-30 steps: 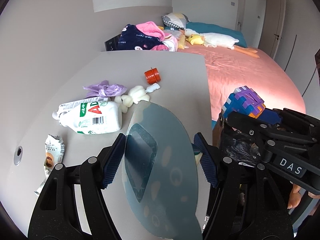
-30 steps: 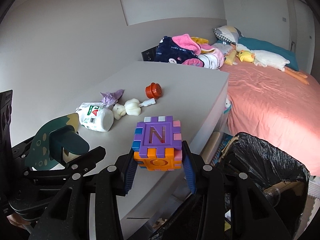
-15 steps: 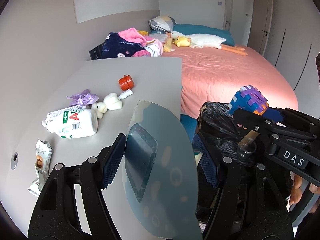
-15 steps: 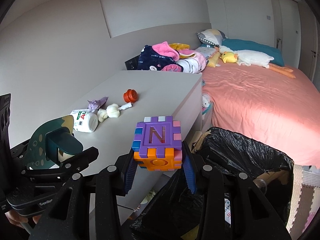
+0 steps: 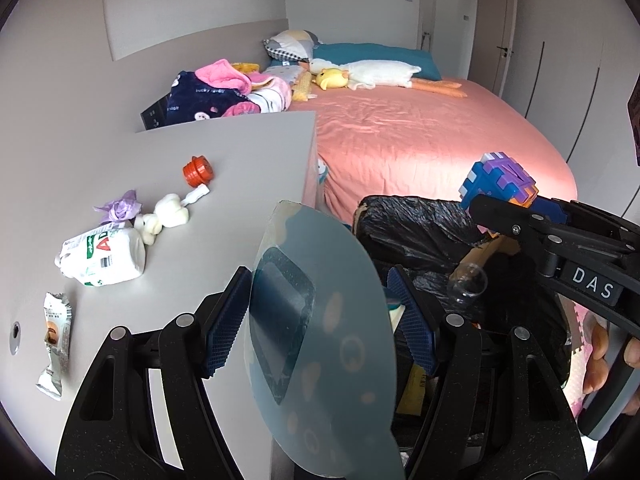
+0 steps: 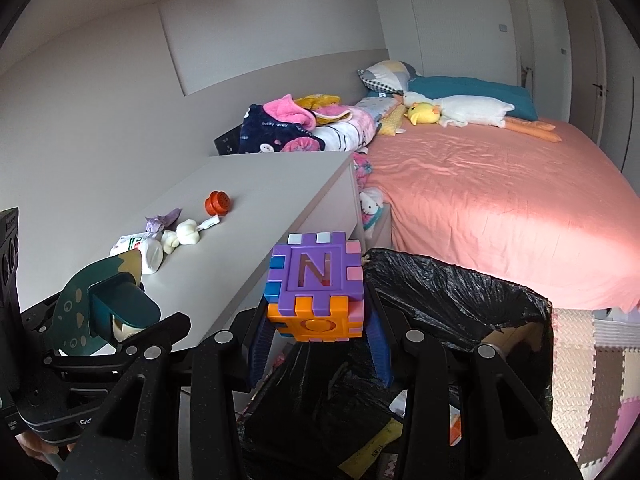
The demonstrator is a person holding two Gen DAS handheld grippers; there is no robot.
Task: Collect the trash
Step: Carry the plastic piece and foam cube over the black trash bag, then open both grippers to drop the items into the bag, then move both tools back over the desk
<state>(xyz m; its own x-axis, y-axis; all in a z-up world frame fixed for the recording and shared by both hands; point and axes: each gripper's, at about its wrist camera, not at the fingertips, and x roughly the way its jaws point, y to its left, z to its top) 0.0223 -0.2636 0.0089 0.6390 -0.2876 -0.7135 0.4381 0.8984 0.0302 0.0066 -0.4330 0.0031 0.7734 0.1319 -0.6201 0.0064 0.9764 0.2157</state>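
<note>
My left gripper [image 5: 316, 320] is shut on a teal dinosaur-shaped card holder [image 5: 316, 344], seen from its back; it also shows in the right wrist view [image 6: 100, 312]. My right gripper [image 6: 318, 344] is shut on a purple and orange puzzle cube [image 6: 316, 284] marked N, held above the black-lined trash bin [image 6: 460, 312]. The cube [image 5: 500, 180] and bin [image 5: 412, 228] show in the left wrist view too. On the grey desk [image 5: 248, 152] lie a white milk bottle [image 5: 104, 256], a snack wrapper [image 5: 54, 344], a purple wrapper [image 5: 120, 208], white wads [image 5: 168, 212] and an orange cap [image 5: 198, 170].
A bed with a pink sheet [image 6: 500, 200] lies to the right, with plush toys [image 6: 456, 112] and a clothes pile [image 6: 296, 128] at its head. The bin holds a clear cup [image 5: 468, 284] and papers. Foam floor mats [image 6: 600, 380] lie beyond the bin.
Both grippers have pulled back and right from the desk with their objects. The trash bin has come into fuller view, and the cube now hangs over its opening.
</note>
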